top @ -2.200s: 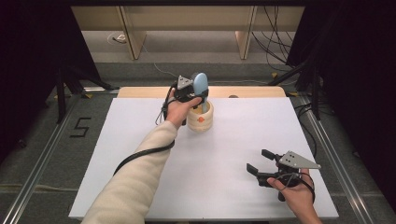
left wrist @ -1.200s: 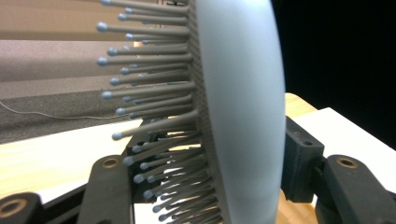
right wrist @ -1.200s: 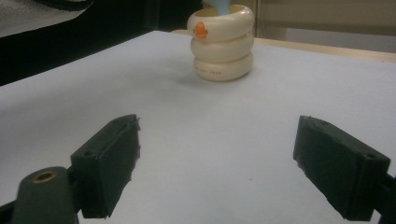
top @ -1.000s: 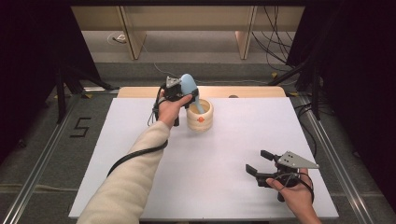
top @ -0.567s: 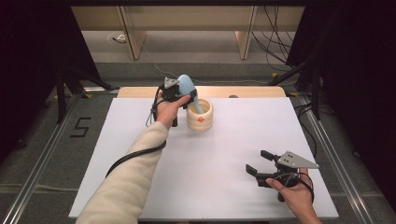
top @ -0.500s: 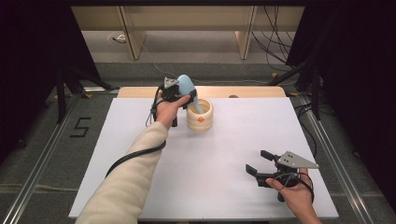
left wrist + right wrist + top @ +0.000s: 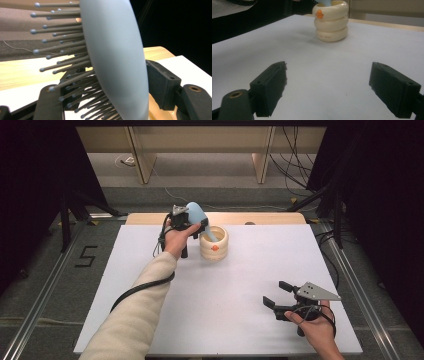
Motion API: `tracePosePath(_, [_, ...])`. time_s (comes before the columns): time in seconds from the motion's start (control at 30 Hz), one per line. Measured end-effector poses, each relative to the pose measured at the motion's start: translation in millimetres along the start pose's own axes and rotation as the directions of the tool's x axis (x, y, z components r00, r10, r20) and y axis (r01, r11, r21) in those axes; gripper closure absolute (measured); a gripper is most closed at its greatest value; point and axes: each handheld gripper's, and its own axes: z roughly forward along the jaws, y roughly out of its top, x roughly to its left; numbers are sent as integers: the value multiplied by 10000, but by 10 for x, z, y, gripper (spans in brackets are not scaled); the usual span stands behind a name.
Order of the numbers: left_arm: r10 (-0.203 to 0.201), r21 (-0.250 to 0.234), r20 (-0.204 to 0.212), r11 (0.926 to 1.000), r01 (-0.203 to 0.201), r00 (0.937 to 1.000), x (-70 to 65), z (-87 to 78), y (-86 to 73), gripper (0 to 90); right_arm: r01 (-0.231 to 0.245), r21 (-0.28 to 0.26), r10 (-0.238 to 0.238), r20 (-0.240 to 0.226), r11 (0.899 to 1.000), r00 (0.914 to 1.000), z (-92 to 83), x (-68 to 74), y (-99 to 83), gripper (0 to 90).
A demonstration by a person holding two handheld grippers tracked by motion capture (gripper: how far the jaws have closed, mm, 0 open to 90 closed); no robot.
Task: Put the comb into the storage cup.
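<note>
- A pale blue hairbrush (image 7: 115, 57) stands between the left gripper (image 7: 105, 100)'s two black jaws, which have just been opening.
- Its smooth back faces the right-hand jaw; a narrow gap shows there.
- Its grey bristles (image 7: 62, 67), ball-tipped, point toward the left-hand jaw and pass above it.
- A cream rim (image 7: 160, 113) shows low, just beside the right-hand jaw.
- Beyond the jaws lie a white table (image 7: 190, 65) and a wooden edge (image 7: 25, 72).

Setting: lab recording booth | Evidence: white table (image 7: 150, 270) on a metal-framed stand, black curtains (image 7: 35, 195) at both sides, loose cables (image 7: 295, 165), floor marker "5" (image 7: 86, 256)
</note>
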Motion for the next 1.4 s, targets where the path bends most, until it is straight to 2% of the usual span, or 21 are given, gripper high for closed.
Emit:
tracePosePath(0.07, [15, 120, 61, 9999, -16, 10000, -4, 5, -2, 322, -14, 0, 14, -11, 10000, 10000, 3, -5, -3, 157])
tracePosePath(0.17, [116, 208, -65, 9997, -115, 9999, -5, 11, -13, 296, -16, 32, 16, -6, 10000, 10000, 6, -9, -8, 157])
tracePosePath(0.4, [203, 222, -78, 9996, -201, 9998, -19, 4, -19, 159, -34, 45, 34, 2, 10000, 10000, 5, -9, -8, 158])
tracePosePath(0.7, [202, 224, -357, 9996, -194, 9992, -35, -58, 29, 94, -23, 70, 23, 9, 10000, 10000, 8, -11, -9, 157])
tracePosePath(0.8, [264, 300, -338, 9992, -254, 9991, -44, -76, 35, 64, -25, 82, 25, 8, 10000, 10000, 8, -10, -9, 157])
tracePosePath(1.07, [466, 427, -612, 9981, -440, 9970, -55, -144, 53, 36, -46, 124, 45, 34, 9999, 10000, 11, -13, -13, 157])
tracePosePath(1.17, [604, 423, -604, 9974, -579, 9963, -60, -181, 68, 36, -38, 126, 38, 35, 9999, 10000, 10, -13, -12, 158])
tracePosePath(1.4, [655, 425, -620, 9971, -629, 9959, -52, -286, 62, 34, -47, 130, 46, 54, 9999, 10000, 8, -15, -12, 157])
